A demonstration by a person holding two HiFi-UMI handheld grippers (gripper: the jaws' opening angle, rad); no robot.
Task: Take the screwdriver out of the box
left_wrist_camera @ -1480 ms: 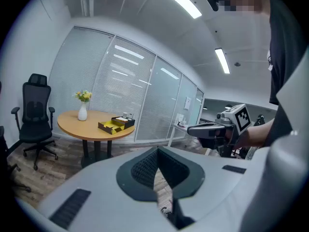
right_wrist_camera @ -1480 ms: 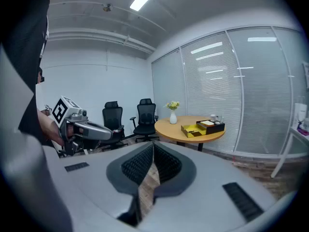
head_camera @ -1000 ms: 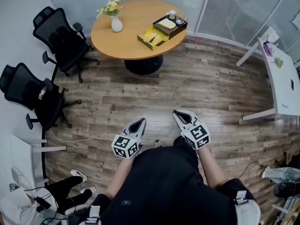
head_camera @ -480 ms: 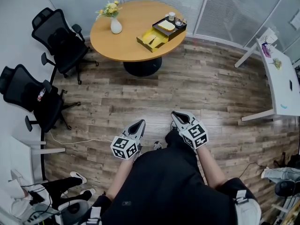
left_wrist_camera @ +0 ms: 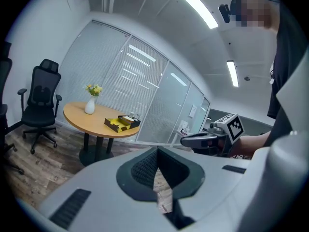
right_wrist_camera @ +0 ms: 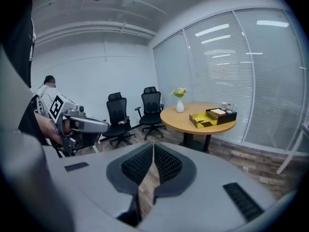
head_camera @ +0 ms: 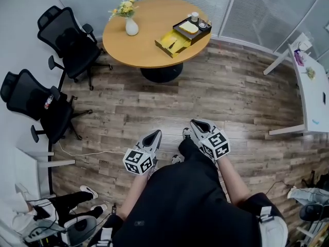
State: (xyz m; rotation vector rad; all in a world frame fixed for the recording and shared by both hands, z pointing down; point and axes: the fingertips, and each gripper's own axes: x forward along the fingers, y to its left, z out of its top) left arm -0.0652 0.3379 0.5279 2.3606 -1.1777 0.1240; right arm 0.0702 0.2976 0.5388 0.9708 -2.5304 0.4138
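The room is brightly and evenly lit by ceiling strip lights [left_wrist_camera: 193,6], which burn out to white glare in the left gripper view. Shadows are faint: a soft one lies under the round table [head_camera: 144,40], and the wood floor [head_camera: 231,102] has a pale sheen near the person. Both gripper views bend strongly and have black corners. The left gripper [left_wrist_camera: 157,151] and right gripper [right_wrist_camera: 153,145] look soft and out of focus up close.

The round light-brown wooden counter [head_camera: 139,48] has a smooth, faintly glossy top, and the plank floor [head_camera: 236,96] shows mottled brown-grey wood grain. The left tool [left_wrist_camera: 157,150] and right tool [right_wrist_camera: 153,144] have matt grey plastic shells with black, finely ribbed pads [right_wrist_camera: 137,165]. The flat yellow box [head_camera: 172,41] looks like matt card.
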